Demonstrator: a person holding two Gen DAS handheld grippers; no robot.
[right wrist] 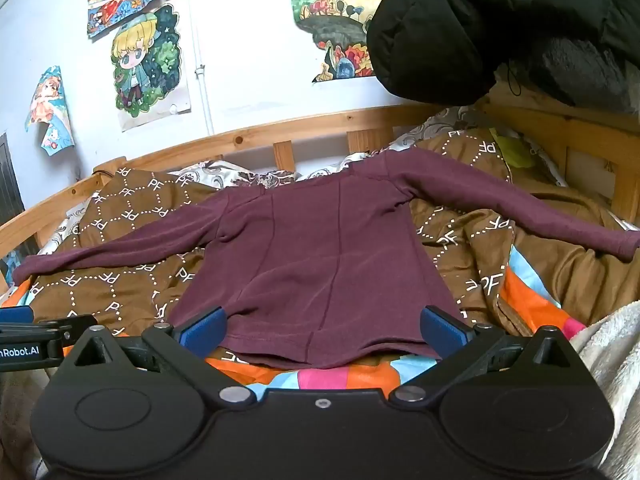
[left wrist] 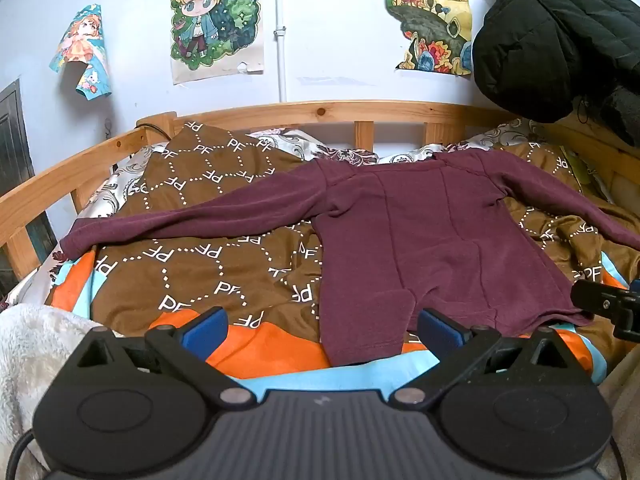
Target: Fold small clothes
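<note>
Wooden bed frame [left wrist: 320, 109] along the back, spread with a brown patterned quilt [left wrist: 192, 216] lying rumpled over an orange and blue cover [right wrist: 316, 378]. Black padded jacket [right wrist: 500, 28] hanging at the upper right. Maroon long-sleeved top [right wrist: 316, 256] spread flat on the quilt, both sleeves flung wide, hem nearest the cameras (one corner of it already turned or bunched at the left, seen from the left wrist). Left gripper [left wrist: 320, 330] with jaws wide apart, empty, at the hem's left corner. Right gripper [right wrist: 322, 330] likewise wide and holding nothing, straddling the hem's middle. Likely trouble: pinching quilt along with hem, since the soft bedding puckers just beneath; uneven grips across the hem giving a skewed fold; far-flung sleeves dragging and twisting once the body lifts.
</note>
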